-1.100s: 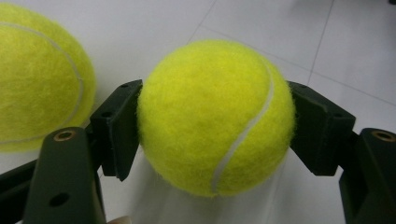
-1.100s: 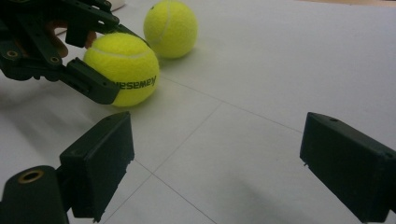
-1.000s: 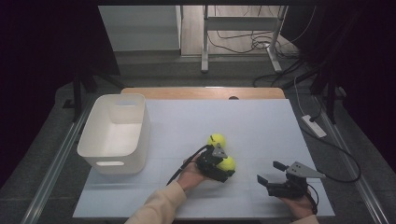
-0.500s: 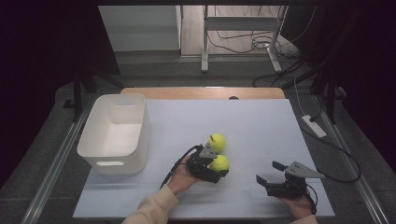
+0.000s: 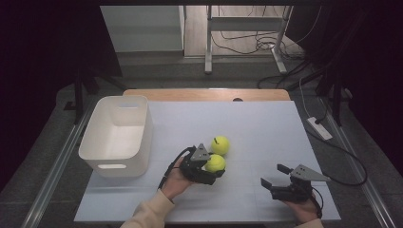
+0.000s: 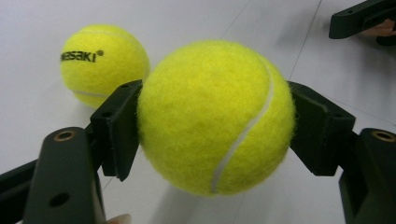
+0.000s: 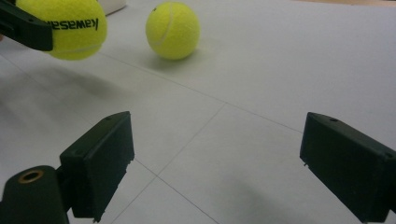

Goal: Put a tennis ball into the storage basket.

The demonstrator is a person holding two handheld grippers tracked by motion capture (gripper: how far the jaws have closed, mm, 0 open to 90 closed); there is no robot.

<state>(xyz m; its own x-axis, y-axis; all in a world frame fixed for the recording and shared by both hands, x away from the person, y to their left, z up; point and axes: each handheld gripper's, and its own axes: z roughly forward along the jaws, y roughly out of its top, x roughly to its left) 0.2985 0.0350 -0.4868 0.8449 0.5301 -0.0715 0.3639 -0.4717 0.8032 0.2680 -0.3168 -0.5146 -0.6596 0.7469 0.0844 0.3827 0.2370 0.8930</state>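
My left gripper [image 5: 212,167] is shut on a yellow tennis ball [image 5: 215,163], lifted a little off the white table sheet [image 5: 266,128]. In the left gripper view both pads press the ball's [image 6: 217,116] sides. A second tennis ball [image 5: 220,145] lies on the sheet just beyond the held one; the left gripper view shows it [image 6: 100,60] behind, at upper left. My right gripper [image 5: 276,175] rests near the front right of the table, open, with nothing between its jaws. In the right gripper view the held ball [image 7: 70,28] is at top left and the lying ball [image 7: 173,30] beside it.
A white plastic bin [image 5: 116,135] stands at the left of the table. A wooden strip [image 5: 204,94] runs along the table's far edge. A power strip [image 5: 319,128] and cables lie off the right edge. A metal stand [image 5: 209,42] rises behind the table.
My left gripper has carried the held ball leftward and toward the front, away from the lying ball, and slightly up. The right gripper has kept still.
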